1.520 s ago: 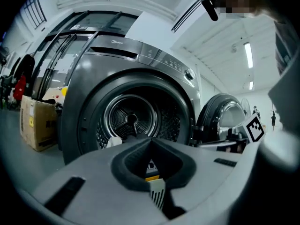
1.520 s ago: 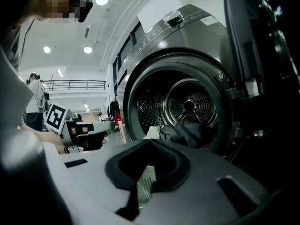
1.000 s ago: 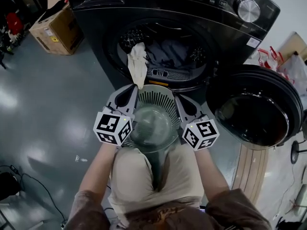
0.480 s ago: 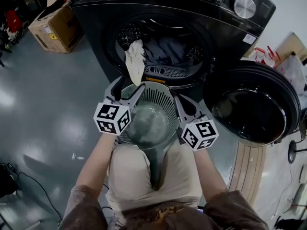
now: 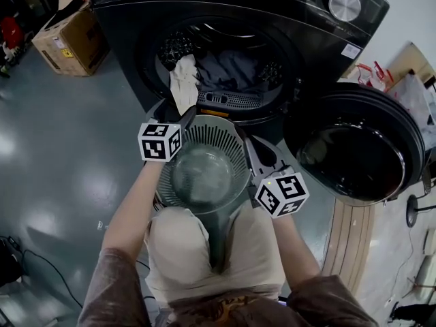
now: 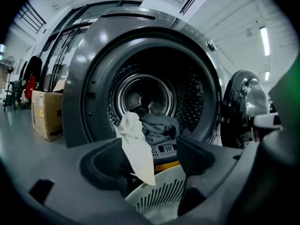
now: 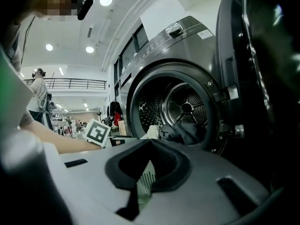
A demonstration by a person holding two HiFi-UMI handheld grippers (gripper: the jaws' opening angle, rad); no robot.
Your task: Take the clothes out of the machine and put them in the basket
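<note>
With left gripper point(image 6: 151, 144) jaws just opening, empty, and right gripper point(image 7: 149, 143) jaws closed, we'd pinch the limp, light white cloth point(image 6: 138, 156) by its hanging end.

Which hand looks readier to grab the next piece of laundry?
Left. On the left gripper the fingers have just been opening, and the white cloth on the drum lip hangs right ahead of their gap, ungripped. The right gripper is shut and farther back, beside the basket.

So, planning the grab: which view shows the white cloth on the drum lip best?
Left gripper view: the white cloth hangs full length off the drum lip. Head view sees it from above; right gripper view only an edge.
</note>
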